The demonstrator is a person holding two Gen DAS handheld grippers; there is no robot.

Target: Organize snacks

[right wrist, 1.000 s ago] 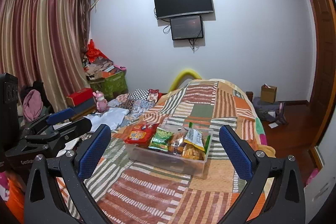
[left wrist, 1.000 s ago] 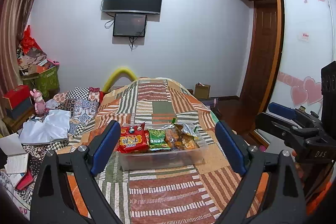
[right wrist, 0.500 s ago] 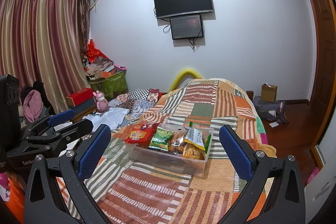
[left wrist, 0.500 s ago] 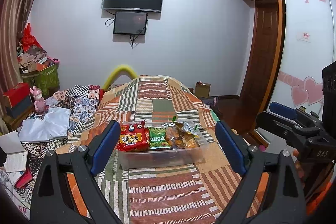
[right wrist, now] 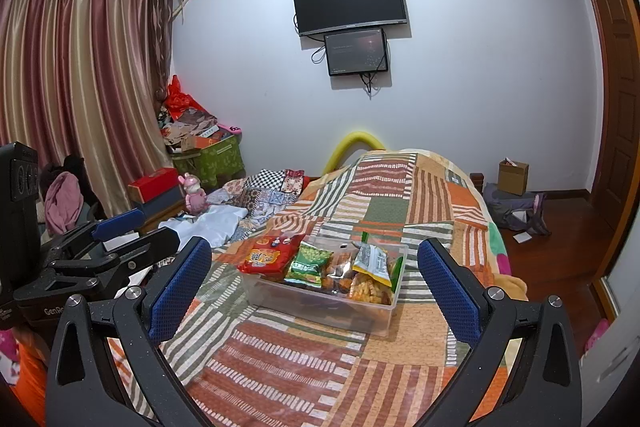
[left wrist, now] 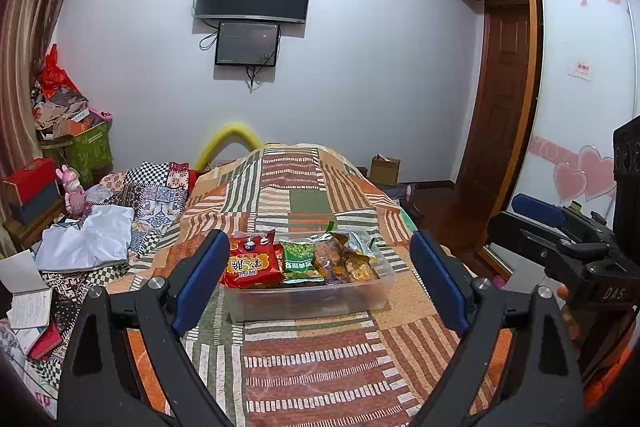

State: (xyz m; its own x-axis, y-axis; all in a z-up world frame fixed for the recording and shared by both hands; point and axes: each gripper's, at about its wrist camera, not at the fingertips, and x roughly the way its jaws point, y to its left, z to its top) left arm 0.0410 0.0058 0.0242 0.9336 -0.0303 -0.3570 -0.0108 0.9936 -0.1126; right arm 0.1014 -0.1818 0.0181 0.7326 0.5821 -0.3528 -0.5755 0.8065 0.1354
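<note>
A clear plastic bin (left wrist: 320,301) (right wrist: 320,307) stands on the patchwork bedspread (left wrist: 320,359). In it lie a red snack bag (left wrist: 250,265) (right wrist: 270,255), a green pea bag (left wrist: 300,261) (right wrist: 312,263), orange snack packs (left wrist: 344,263) and a silver-green pack (right wrist: 374,263). My left gripper (left wrist: 320,283) is open and empty, well short of the bin. My right gripper (right wrist: 314,287) is open and empty, also short of the bin. Each gripper shows at the edge of the other's view.
Clothes and a quilt (left wrist: 120,211) lie piled on the bed's left. Boxes and a pink toy (left wrist: 72,183) stand by the curtain. A notebook (left wrist: 28,307) lies at near left. A wardrobe and door (left wrist: 500,107) stand right. A cardboard box (right wrist: 512,177) sits on the floor.
Both grippers stay open and nearly still. The left view has shifted slightly, so the bin sits a little lower and closer in it.
</note>
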